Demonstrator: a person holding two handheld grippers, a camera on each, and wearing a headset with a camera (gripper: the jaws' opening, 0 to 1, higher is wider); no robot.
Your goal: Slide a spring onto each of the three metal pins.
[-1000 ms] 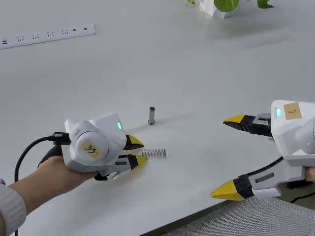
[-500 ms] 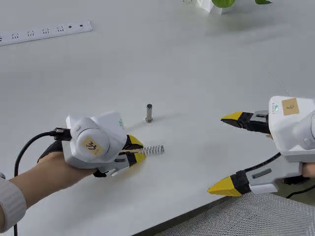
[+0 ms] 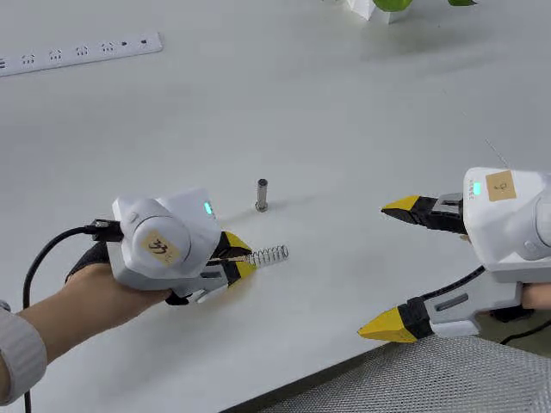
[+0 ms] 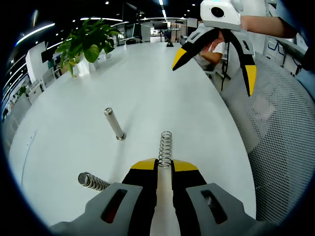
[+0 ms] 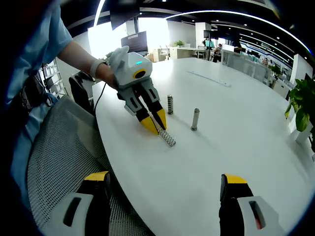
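Here, one white table (image 3: 301, 103) carries the whole scene, with one grey mesh chair (image 3: 482, 379) at its near edge. Two hand-held grippers work above the table.

The left gripper (image 3: 239, 258) is clenched on one spring (image 3: 269, 255). The spring is gripped by one end between the yellow tips, and the rest of the coil sticks straight out ahead of them. Its free end lies low over the table, and whether it touches the surface cannot be told. The right gripper (image 3: 392, 267) is spread wide and grasps nothing. It hangs well apart from the left one, over the table edge.

One white power strip (image 3: 82, 53) lies at the far left, and one potted plant (image 4: 88, 44) stands at the far end.

Two metal pins stand upright. One bare pin (image 3: 262, 194) stands near the held spring, just beyond and to the side of it. A second pin (image 5: 170, 104) stands beside the left gripper and already wears a spring of its own, which makes two springs in all.
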